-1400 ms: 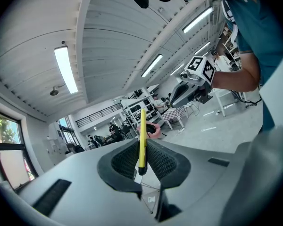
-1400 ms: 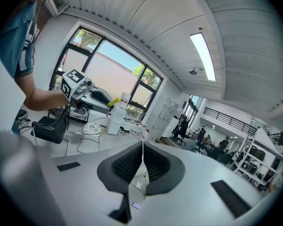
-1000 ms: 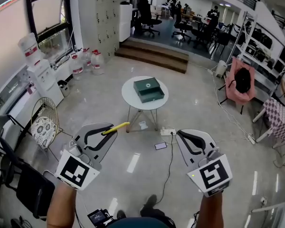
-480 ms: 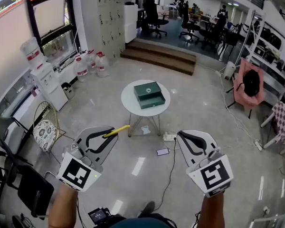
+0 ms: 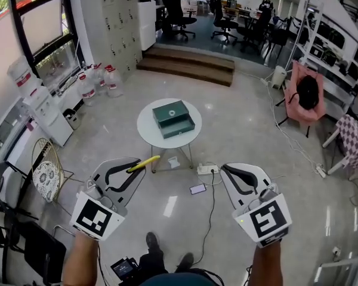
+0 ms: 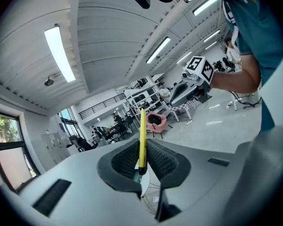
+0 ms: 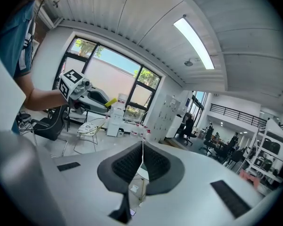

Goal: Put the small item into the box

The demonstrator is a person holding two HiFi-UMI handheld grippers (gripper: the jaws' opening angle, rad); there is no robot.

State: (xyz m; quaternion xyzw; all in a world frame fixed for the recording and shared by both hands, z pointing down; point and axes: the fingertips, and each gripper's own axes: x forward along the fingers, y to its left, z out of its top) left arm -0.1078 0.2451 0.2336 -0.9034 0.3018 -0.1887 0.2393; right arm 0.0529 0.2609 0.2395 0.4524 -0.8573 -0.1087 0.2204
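Observation:
A dark green box (image 5: pixel 173 118) with a drawer front sits on a small round white table (image 5: pixel 150 134) ahead of me on the floor. My left gripper (image 5: pixel 133 168) is shut on a thin yellow stick-like item (image 5: pixel 143 163), which juts out past the jaws toward the table; in the left gripper view the yellow item (image 6: pixel 142 140) stands pinched between the pads of the left gripper (image 6: pixel 142 166). My right gripper (image 5: pixel 229 170) is held level with the left one, its jaws closed together with nothing in them, as the right gripper (image 7: pixel 142 161) view confirms.
A power strip (image 5: pixel 206 169), cable and a phone (image 5: pixel 197 188) lie on the floor near the table. A wire chair (image 5: pixel 45 170) and water dispenser (image 5: pixel 36 100) stand at left, water bottles (image 5: pixel 95 82) by the wall, steps (image 5: pixel 188 66) beyond, a pink chair (image 5: pixel 304 100) at right.
The view has shifted: the table and box now sit slightly further left and closer in frame. Both grippers hold the same pose, the yellow item still clamped in the left.

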